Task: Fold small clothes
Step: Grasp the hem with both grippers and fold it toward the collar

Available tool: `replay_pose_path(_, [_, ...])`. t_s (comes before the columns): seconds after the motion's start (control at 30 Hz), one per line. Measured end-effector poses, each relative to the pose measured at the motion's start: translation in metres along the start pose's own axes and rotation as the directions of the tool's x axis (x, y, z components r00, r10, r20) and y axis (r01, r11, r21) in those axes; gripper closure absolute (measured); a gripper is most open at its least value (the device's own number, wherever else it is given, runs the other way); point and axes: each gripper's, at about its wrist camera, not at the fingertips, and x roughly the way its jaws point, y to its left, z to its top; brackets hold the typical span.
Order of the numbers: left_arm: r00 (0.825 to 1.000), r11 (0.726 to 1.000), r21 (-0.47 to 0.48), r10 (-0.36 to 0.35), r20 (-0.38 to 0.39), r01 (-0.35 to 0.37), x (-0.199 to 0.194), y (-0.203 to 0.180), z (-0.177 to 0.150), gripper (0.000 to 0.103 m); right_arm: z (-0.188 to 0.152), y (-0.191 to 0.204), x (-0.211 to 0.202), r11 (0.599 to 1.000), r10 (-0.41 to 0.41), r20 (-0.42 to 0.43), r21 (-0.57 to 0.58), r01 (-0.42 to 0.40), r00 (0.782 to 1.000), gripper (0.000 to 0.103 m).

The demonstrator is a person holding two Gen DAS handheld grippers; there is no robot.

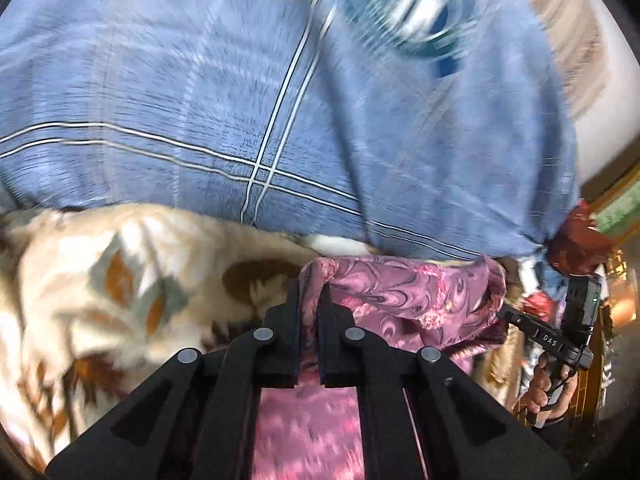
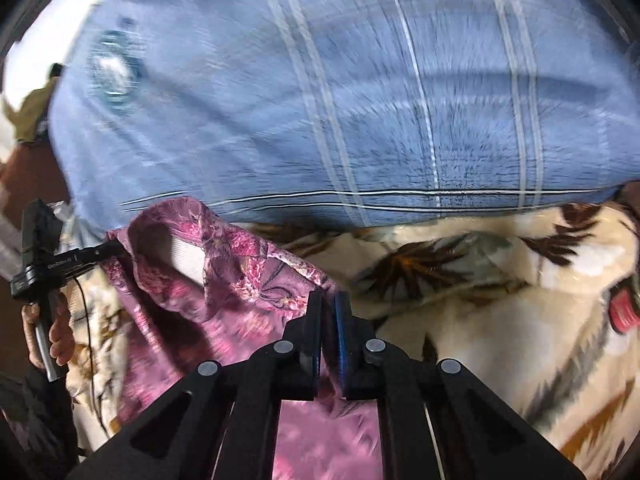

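A small pink floral garment (image 1: 404, 300) hangs stretched between my two grippers above a cream patterned blanket (image 1: 100, 280). My left gripper (image 1: 310, 292) is shut on one top corner of the garment. My right gripper (image 2: 328, 300) is shut on the other top corner; the garment (image 2: 224, 280) spreads to its left, with its white inner lining showing. Each view shows the other gripper and the hand that holds it: the right one in the left wrist view (image 1: 504, 312), the left one in the right wrist view (image 2: 116, 248). Both views are motion-blurred.
A large blue pillow with white stripes (image 1: 280, 100) lies behind the garment and also fills the top of the right wrist view (image 2: 360, 100). The cream blanket (image 2: 500, 300) covers the surface below. A red object (image 2: 622, 312) lies on the blanket at right.
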Motion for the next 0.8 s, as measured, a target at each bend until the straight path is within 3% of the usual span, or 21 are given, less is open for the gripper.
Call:
replay_pose_path(0.17, [0.995,0.998,0.001,-0.067,0.068,0.067,-0.084,-0.004,-0.065,0.099,-0.055,0.043,-0.073,0.996,0.03,0.066,-0.085,-0.025,0.997,0.098])
replay_pose_path(0.3, [0.996,0.999,0.003,-0.043,0.083,0.043,-0.132,-0.003,-0.146,0.099,-0.127,0.072,-0.111,0.986,0.045,0.071,-0.165,-0.033,0.996,0.098])
replay_pose_path(0.4, [0.999,1.0,-0.008,0.023,0.043,-0.022,-0.131,0.007,-0.2,0.099,-0.191,0.081,-0.106,0.98,0.038,0.028,-0.194,-0.031,0.999,0.098])
replay_pose_path(0.53, [0.999,0.994,-0.108,0.028,-0.038,-0.032,-0.111,0.034,-0.255,0.099,-0.257,0.068,-0.067,0.991,0.015,-0.071,-0.135,-0.025,0.997,0.098])
replay_pose_path(0.67, [0.999,0.979,-0.203,-0.004,-0.051,-0.007,-0.102,0.045,-0.279,0.099,-0.282,0.051,-0.057,0.998,0.045,-0.081,-0.034,-0.048,0.996,0.098])
replay_pose_path(0.8, [1.0,0.987,-0.16,-0.017,0.019,0.019,-0.13,0.021,-0.284,0.099,-0.282,0.051,-0.094,0.997,0.076,0.005,-0.023,-0.076,0.997,0.098])
